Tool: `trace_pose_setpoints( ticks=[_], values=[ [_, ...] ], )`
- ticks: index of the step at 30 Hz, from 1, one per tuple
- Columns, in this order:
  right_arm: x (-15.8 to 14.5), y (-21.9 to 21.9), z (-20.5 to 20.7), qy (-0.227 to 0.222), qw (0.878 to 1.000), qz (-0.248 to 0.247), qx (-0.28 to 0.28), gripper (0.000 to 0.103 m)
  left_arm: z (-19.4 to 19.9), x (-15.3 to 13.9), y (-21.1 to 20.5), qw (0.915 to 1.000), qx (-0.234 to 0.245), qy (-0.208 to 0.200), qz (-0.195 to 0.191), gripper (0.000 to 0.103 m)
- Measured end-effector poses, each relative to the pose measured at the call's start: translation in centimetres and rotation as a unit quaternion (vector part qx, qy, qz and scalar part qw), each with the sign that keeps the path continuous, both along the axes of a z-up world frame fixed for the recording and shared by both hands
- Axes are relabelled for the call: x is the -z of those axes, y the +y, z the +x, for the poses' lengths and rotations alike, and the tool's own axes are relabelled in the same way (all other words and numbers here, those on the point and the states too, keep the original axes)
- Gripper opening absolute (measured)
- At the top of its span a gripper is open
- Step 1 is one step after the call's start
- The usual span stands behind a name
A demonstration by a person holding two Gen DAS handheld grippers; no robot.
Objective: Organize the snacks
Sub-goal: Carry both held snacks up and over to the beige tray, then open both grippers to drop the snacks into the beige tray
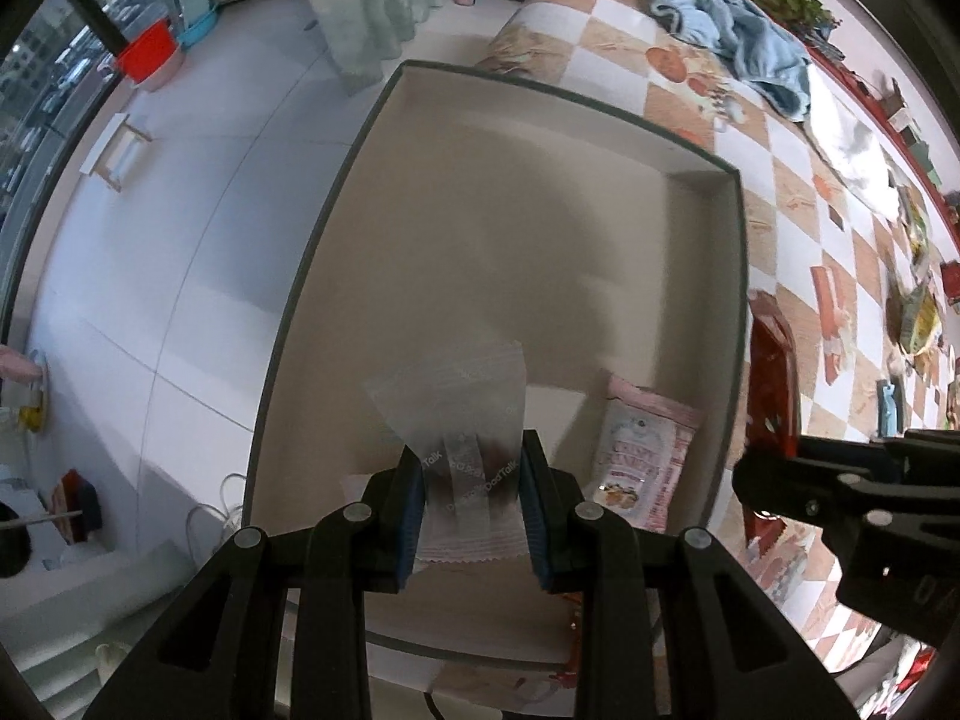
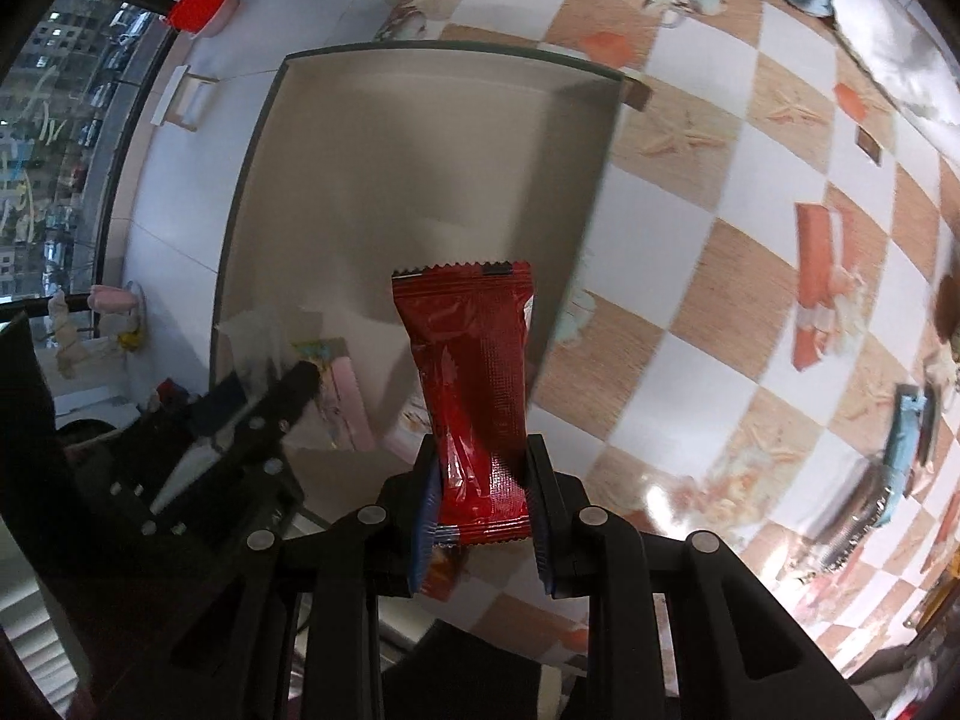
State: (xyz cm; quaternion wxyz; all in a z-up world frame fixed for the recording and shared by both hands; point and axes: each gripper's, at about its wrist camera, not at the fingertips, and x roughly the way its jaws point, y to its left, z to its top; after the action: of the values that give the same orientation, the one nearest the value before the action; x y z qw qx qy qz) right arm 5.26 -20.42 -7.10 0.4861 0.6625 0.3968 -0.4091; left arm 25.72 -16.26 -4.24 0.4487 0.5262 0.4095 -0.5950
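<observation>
My left gripper (image 1: 471, 474) is shut on a clear whitish snack packet (image 1: 462, 414) and holds it above the near part of a shallow beige box (image 1: 528, 228) with a dark rim. A pink-white snack bag (image 1: 645, 456) lies inside the box at its near right corner. My right gripper (image 2: 483, 480) is shut on a red snack packet (image 2: 474, 372), held over the box's right edge (image 2: 606, 192). The right gripper also shows in the left wrist view (image 1: 780, 468) with the red packet (image 1: 774, 372). The left gripper shows blurred in the right wrist view (image 2: 288, 384).
The box sits at the left edge of a checkered tablecloth (image 2: 750, 240). A blue towel (image 1: 750, 42) lies at the far end. More snack packets (image 1: 918, 306) lie at the right. A blue-edged packet (image 2: 900, 462) lies on the cloth. White floor (image 1: 180, 240) lies left.
</observation>
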Motion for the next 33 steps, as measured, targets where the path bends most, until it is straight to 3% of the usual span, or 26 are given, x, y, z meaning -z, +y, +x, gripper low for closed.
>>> trace_pose_setpoints(
  ticks=[8, 10, 12, 13, 15, 16, 25, 33],
  values=[
    [0.6, -1.4, 0.6, -0.014, 1.000, 0.002, 0.013, 0.028, 0.0, 0.7, -0.1, 1.0000, 0.001, 0.000, 0.001, 0.035],
    [0.8, -1.4, 0.8, -0.014, 1.000, 0.005, 0.013, 0.028, -0.1, 0.7, 0.0, 1.0000, 0.006, -0.004, -0.001, 0.048],
    [0.7, -1.1, 0.5, -0.018, 1.000, 0.010, 0.016, 0.029, -0.3, 0.5, 0.2, 0.9999, 0.008, -0.009, -0.009, 0.075],
    [0.7, -1.0, 0.3, -0.019, 1.000, 0.012, 0.019, 0.032, -0.4, 0.3, 0.4, 0.9998, 0.009, -0.010, -0.014, 0.079],
    [0.8, -0.5, -0.7, -0.017, 0.999, 0.014, 0.025, 0.063, -0.7, 0.1, 0.6, 0.9998, 0.015, -0.007, -0.015, 0.079],
    [0.7, -0.3, -1.1, -0.015, 0.999, 0.013, 0.030, 0.070, -0.9, 0.2, 0.7, 0.9997, 0.019, -0.007, -0.012, 0.080],
    [0.6, 3.1, -6.2, 0.000, 0.996, 0.022, 0.088, 0.070, -3.8, -0.4, 3.0, 0.9978, 0.066, -0.002, 0.001, 0.080],
    [2.2, 9.0, -12.5, 0.019, 0.981, 0.062, 0.183, 0.070, -9.2, -1.4, 5.7, 0.9898, 0.141, 0.016, 0.010, 0.080]
  ],
)
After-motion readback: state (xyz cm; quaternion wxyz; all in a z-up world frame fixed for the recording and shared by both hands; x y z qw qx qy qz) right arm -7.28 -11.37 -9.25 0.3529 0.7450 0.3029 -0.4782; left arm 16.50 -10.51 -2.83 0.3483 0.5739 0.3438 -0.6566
